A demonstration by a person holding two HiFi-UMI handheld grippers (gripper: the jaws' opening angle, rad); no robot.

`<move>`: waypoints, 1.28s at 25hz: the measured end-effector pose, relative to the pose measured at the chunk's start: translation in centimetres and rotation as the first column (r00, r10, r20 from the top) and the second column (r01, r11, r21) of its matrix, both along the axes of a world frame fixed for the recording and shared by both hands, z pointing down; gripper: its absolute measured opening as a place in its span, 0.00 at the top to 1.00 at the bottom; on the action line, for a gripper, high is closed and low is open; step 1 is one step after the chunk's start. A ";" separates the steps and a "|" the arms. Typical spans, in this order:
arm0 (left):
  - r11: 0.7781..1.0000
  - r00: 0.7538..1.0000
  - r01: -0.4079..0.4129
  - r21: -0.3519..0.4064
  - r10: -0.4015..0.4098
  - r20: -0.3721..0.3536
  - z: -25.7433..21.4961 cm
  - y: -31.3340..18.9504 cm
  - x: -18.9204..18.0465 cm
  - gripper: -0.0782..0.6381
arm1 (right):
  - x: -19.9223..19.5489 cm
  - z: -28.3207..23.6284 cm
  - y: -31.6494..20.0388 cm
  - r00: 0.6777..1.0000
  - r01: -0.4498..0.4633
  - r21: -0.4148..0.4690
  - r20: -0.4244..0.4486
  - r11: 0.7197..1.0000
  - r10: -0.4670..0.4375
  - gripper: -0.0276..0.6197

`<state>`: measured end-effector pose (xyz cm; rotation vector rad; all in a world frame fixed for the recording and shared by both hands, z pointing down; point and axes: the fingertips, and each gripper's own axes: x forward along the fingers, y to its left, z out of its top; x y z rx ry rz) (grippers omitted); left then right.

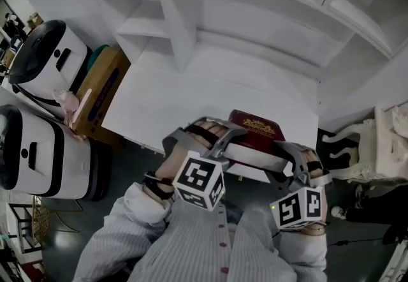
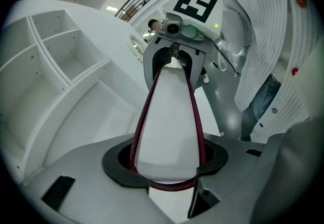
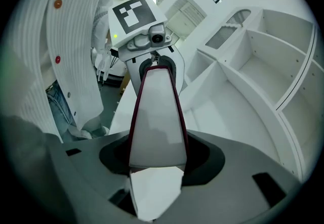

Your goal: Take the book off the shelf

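The book point(image 1: 255, 133) hung off the shelf point(image 1: 255, 0), low over the white surface point(image 1: 210, 76). Its long axis ran hand to hand, with the left gripper point(image 2: 167, 167) fingers clamped on one end and the right gripper point(image 3: 154, 159) on the other. It probably hadn't touched down.

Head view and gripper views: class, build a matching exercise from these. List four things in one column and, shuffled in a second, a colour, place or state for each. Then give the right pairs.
Things
1. book
2. cardboard box
3. shelf
4. left gripper

Descriptions
A. shut on the book's end
B. dark red cover
C. brown, left of the white desktop
D. white, behind the desktop

Pairs: 1-B, 2-C, 3-D, 4-A
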<state>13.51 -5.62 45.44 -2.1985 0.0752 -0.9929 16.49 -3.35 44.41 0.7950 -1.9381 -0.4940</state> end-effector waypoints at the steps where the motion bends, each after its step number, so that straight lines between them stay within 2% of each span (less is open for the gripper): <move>1: 1.000 1.000 0.000 -0.014 0.000 0.000 0.3 0.2 0.0 0.57 | 0.0 0.3 0.2 1.000 0.002 -0.013 0.002 1.000 -0.002 0.61; 8: 0.995 1.000 -0.003 -0.103 0.004 0.011 2.3 1.8 -0.3 0.57 | -0.3 2.0 1.7 1.000 0.010 -0.093 0.028 0.996 -0.008 0.61; 18: 0.976 0.999 0.003 -0.216 0.008 0.047 5.3 4.9 -1.2 0.57 | -1.0 5.2 4.7 0.997 0.015 -0.198 0.071 0.980 -0.001 0.61; 32: 0.959 0.998 0.016 -0.284 0.004 0.070 7.0 6.2 -2.0 0.57 | -1.8 6.7 5.8 0.995 0.035 -0.261 0.096 0.965 -0.010 0.61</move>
